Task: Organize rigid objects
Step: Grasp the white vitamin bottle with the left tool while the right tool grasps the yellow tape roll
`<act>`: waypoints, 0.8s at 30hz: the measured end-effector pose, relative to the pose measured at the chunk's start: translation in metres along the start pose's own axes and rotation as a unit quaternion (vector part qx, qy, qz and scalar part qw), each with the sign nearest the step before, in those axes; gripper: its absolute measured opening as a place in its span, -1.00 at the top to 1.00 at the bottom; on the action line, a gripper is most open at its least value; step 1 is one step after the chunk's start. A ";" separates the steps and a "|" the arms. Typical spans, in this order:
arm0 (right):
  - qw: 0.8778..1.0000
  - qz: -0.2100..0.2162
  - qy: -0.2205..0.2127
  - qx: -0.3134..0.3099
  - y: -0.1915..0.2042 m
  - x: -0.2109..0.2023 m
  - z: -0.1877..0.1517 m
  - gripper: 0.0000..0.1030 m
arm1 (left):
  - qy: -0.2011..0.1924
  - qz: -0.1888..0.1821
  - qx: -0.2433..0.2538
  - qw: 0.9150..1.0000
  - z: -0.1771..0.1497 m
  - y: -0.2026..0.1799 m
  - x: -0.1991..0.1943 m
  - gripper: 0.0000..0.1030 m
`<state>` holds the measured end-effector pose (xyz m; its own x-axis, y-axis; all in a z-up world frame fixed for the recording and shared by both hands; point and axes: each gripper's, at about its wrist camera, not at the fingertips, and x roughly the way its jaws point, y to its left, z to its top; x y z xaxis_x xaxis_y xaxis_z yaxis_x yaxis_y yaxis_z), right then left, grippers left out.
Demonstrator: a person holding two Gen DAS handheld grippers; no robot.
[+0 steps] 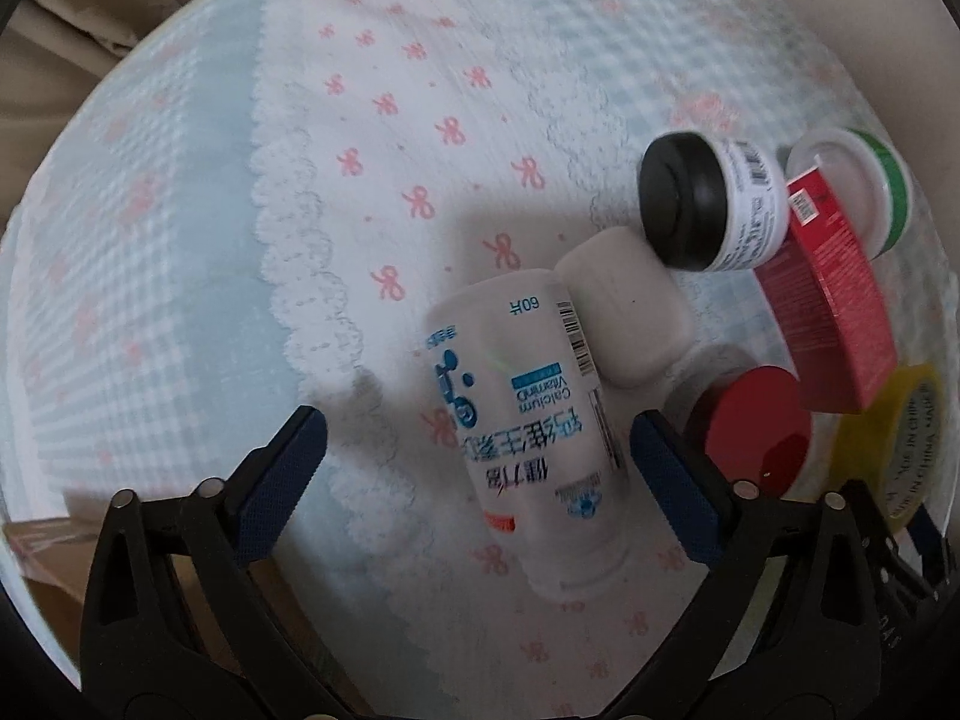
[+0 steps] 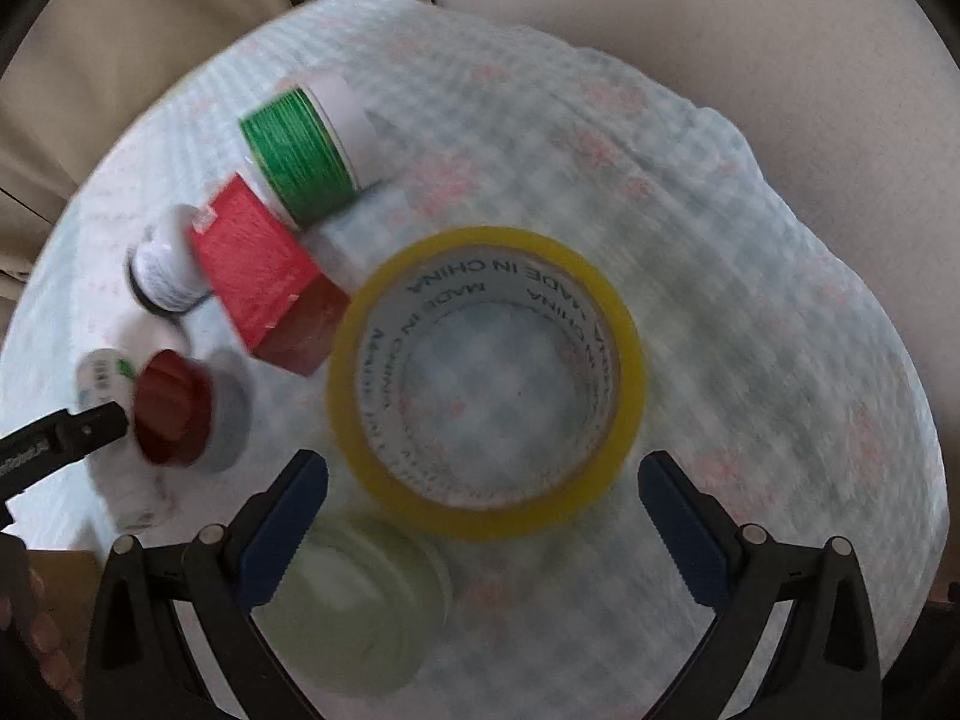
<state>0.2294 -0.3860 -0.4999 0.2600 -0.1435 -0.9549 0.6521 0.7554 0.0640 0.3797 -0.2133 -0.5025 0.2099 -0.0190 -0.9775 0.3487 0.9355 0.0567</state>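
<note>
- A round desk is covered by a pale blue checked cloth with a white lace-edged band printed with pink bows; in the right wrist view its checked surface is blurred.
- A roll of yellow tape is seen lying flat just ahead of the right tool, "MADE IN CHINA" printed inside its core; in the left wrist view only its edge shows at the far right.
- A white calcium and vitamin D bottle lies on its side between the fingers of the left tool, its rounded white cap pointing away.
- A red carton lies tilted beside the tape, resting against the jars behind it; it is seen again in the right wrist view.
- A black-lidded white jar lies on its side, touching the carton.
- A green-banded tub with a clear lid lies on its side behind the carton.
- A red-lidded jar sits just beside the left tool's right finger; it shows also at.
- A pale greenish lid, blurred, is seen close under the right tool.
- The left tool is held with its jaws wide apart around the bottle, not clamped on it.
- The right tool is spread wide, gripping nothing.
</note>
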 end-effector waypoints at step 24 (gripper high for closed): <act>0.998 -0.018 -0.044 -0.030 0.003 0.008 0.014 -0.86 | -0.015 -0.033 0.009 0.999 -0.002 -0.019 0.004 -0.07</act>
<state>0.2434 -0.3940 -0.5037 0.2995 -0.2250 -0.9272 0.6194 0.7850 0.0096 0.3717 -0.2304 -0.5075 0.2130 -0.0920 -0.9727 0.3798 0.9251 -0.0044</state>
